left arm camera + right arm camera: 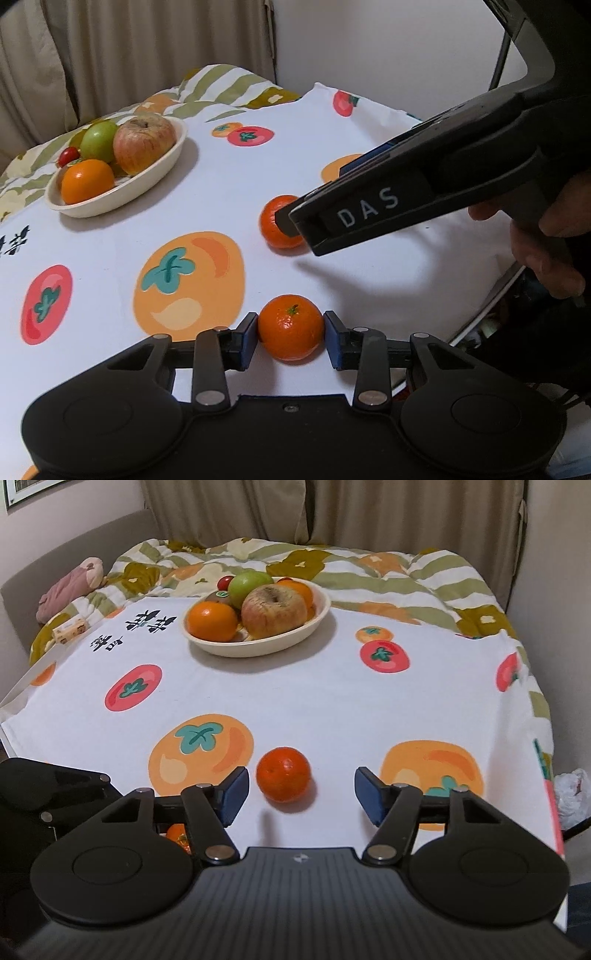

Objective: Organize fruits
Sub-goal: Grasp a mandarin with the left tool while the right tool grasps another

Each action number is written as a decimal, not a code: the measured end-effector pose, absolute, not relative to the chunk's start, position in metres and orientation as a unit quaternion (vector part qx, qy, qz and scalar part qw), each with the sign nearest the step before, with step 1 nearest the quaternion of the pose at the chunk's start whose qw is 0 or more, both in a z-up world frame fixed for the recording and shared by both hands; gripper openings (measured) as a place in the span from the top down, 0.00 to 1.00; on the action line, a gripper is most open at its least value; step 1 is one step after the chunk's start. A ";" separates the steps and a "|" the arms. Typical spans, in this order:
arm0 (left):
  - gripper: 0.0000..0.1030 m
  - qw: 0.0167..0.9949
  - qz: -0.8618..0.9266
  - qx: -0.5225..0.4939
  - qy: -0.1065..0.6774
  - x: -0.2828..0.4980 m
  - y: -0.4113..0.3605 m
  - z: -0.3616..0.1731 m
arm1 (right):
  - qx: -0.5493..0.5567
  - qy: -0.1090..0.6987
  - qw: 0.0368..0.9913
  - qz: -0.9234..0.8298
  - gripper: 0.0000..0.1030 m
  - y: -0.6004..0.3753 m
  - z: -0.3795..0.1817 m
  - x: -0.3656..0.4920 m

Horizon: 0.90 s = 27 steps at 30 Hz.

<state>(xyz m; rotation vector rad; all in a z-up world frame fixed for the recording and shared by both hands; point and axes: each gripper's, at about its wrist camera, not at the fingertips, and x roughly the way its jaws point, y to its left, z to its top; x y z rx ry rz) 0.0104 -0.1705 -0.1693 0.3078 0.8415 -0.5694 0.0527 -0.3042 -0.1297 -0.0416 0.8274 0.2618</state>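
Home bedroom: quilt [369, 565], curtains [369, 513].

A: State the position of the bowl [255, 642].

B: It sits on the surface [295, 701], toward the far side. It holds an apple [275, 609] in front and further fruit behind and to the left of it.

A: And the loose fruit?

B: Two mandarins lie on the near part of the surface, well apart from the bowl. The near mandarin [290, 327] sits between the pads of the left tool [290, 332], touching both. The far mandarin [283, 774] lies between the spread pads of the right tool [300, 794], nearer the left pad, touching neither.
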 end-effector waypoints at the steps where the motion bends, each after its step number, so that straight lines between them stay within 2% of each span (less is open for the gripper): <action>1: 0.60 0.863 -0.268 0.145 0.403 0.012 -0.168 -0.169 | -0.021 0.402 0.907 0.128 0.25 -0.302 -0.131 0.054; 12: 0.60 0.868 -0.244 0.137 0.410 0.028 -0.143 -0.165 | -0.025 0.425 0.897 0.119 0.32 -0.286 -0.139 0.073; 13: 0.60 0.869 -0.243 0.136 0.410 0.029 -0.142 -0.164 | -0.026 0.429 0.895 0.116 0.34 -0.285 -0.140 0.075; 15: 0.60 0.869 -0.242 0.136 0.409 0.031 -0.138 -0.162 | -0.025 0.437 0.891 0.120 0.48 -0.283 -0.142 0.077; 27: 0.60 0.883 -0.228 0.122 0.392 0.042 -0.101 -0.128 | -0.012 0.424 0.899 0.107 0.49 -0.257 -0.112 0.074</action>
